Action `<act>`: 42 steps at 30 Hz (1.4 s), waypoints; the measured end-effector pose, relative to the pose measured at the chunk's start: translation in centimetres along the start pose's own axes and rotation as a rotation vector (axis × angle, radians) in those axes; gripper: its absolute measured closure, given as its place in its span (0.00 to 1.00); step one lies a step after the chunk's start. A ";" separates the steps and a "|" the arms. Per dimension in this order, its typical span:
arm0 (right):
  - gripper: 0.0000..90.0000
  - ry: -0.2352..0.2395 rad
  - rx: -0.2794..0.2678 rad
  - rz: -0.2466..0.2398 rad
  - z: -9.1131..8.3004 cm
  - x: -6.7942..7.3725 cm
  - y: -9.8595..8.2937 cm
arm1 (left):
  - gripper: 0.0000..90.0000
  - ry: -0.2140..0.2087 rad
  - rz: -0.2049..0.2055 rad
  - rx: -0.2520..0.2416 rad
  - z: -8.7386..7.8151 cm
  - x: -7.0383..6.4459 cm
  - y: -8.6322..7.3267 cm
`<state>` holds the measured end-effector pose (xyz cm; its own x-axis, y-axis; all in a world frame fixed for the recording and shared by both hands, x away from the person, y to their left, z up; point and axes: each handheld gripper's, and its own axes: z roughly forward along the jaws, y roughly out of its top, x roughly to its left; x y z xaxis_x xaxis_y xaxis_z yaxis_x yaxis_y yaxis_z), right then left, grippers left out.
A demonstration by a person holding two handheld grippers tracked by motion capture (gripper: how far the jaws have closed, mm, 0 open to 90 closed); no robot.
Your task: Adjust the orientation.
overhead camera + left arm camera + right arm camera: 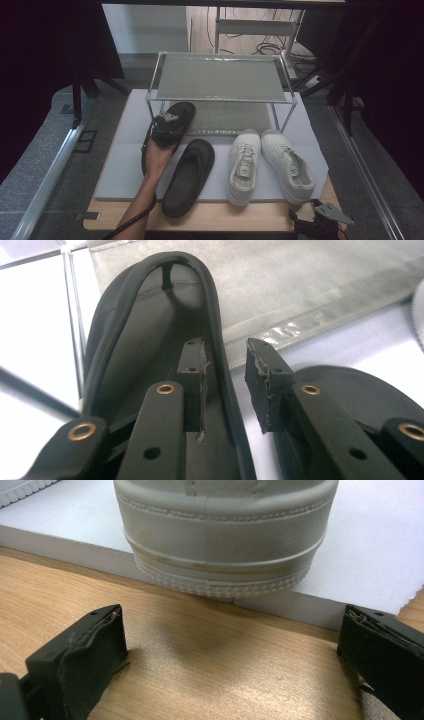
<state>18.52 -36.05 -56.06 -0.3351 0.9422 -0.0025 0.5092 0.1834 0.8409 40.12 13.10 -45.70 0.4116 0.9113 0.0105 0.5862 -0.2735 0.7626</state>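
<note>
L claw (225,385) pinches sandal (172,122) rim to lift it at rack (220,100) front edge | R claw (230,665) spread, waiting behind sneaker (225,535) heel at table (175,680) near edge

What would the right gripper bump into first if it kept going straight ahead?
Most likely the heel of the white sneaker, which overhangs the white mat's edge directly ahead of the open right gripper.

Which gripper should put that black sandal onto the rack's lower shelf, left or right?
Left. The left gripper already has its jaws either side of the black sandal's rim, right at the lower shelf. The right gripper sits open at the table's near edge, behind a white sneaker's heel.
</note>
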 end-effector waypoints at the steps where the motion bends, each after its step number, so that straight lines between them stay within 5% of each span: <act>1: 0.00 -0.001 -0.001 -0.002 0.0 0.0 0.0 | 0.78 -0.011 0.002 -0.011 -0.8 0.3 -0.3; 11: 0.00 -0.002 0.000 0.003 0.0 0.0 0.0 | 0.83 -0.045 -0.023 -0.052 -4.9 1.7 -3.4; 20: 0.00 -0.004 0.000 0.002 0.0 0.0 0.0 | 0.99 -0.071 -0.038 -0.064 -7.4 2.5 -7.1; 29: 0.00 -0.004 0.001 0.004 0.0 0.1 0.0 | 1.00 -0.062 0.000 -0.031 -7.2 2.2 -9.6; 42: 0.00 -0.005 -0.001 0.003 0.0 0.1 0.0 | 1.00 -0.046 -0.003 0.005 -5.5 2.2 -10.7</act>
<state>18.54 -35.98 -56.07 -0.3298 0.9440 -0.0031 0.5096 0.1807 0.8412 30.94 19.73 -50.25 0.4412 0.8972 -0.0217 0.5908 -0.2722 0.7595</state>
